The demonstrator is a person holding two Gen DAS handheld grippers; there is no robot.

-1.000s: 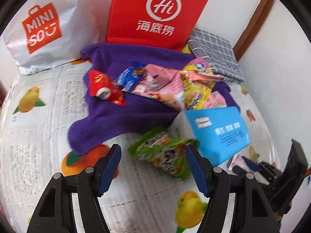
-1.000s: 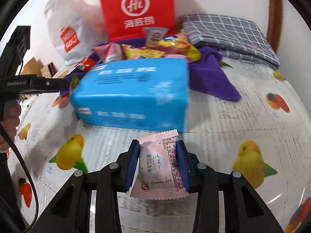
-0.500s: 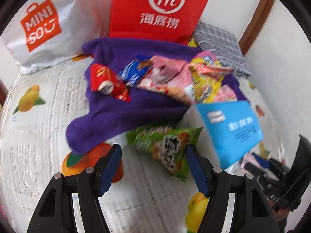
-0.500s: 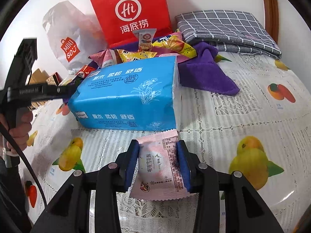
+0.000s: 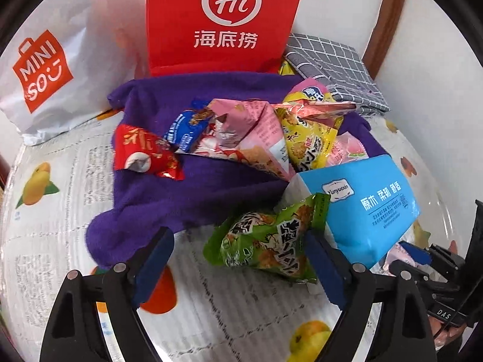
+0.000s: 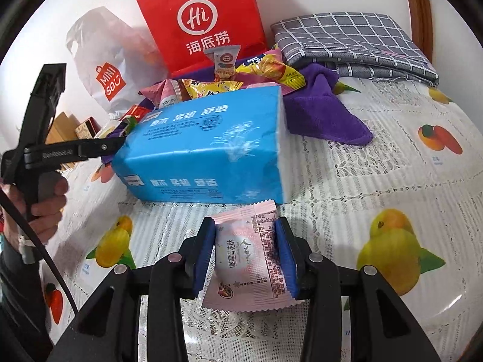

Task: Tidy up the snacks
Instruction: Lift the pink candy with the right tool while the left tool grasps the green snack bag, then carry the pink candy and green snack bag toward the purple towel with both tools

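- The right tool is closed on a small pink snack packet; both blue pads press on the sides of the packet.
- This pink snack packet is held just above the counter, which has a white lace cover with fruit pictures, near the front side of the blue tissue pack.
- The left tool stands wide open and holds nothing.
- A green snack bag lies on the counter between the left fingers; the right pad looks to touch its edge, the left pad is apart from it.
- The green snack bag leans against the blue tissue pack.
- The other snacks lie in a pile on the purple towel: a red packet, a blue packet, a pink bag and a yellow bag.
- Behind the towel stand a red paper bag and a white Miniso bag; a grey checked cloth lies folded at the right.
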